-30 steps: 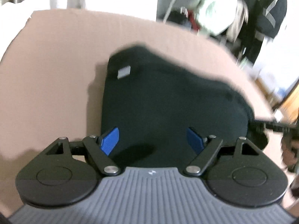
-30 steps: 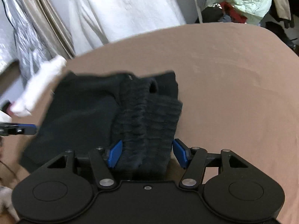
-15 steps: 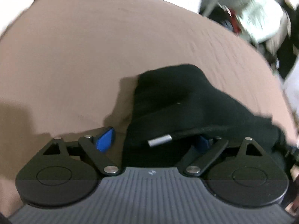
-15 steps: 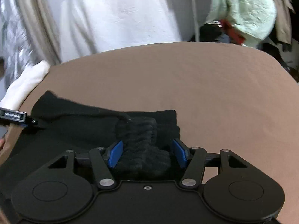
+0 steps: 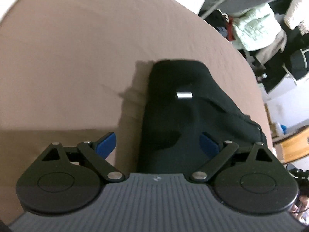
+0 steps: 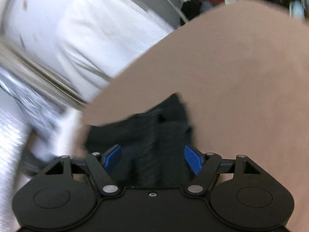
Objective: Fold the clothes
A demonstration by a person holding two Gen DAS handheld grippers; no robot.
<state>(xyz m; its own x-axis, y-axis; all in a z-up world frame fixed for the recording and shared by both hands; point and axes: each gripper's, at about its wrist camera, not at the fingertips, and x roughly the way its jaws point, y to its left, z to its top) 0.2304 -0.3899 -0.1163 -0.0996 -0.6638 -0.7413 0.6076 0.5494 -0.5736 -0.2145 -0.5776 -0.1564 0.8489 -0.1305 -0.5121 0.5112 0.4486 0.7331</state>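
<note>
A black garment [image 5: 173,106] with a small grey tag [image 5: 184,95] lies folded on the brown bed cover [image 5: 77,58]. My left gripper [image 5: 157,145] is open, with the near end of the garment between its blue pads [image 5: 107,144]. In the right wrist view, which is blurred by motion, the garment's ribbed black part [image 6: 154,141] lies between the blue pads [image 6: 193,161] of my right gripper [image 6: 152,160], which is open around it.
A white and silver curtain or sheet [image 6: 77,38] hangs past the bed's left edge. Piled clothes, among them a pale green jacket [image 5: 255,31], sit beyond the bed at the upper right. A wooden piece of furniture [image 5: 295,145] stands at the right.
The garment has been folded over, so the grey tag now lies on top. The left gripper has pulled back a little. The right gripper has swung left and is moving fast.
</note>
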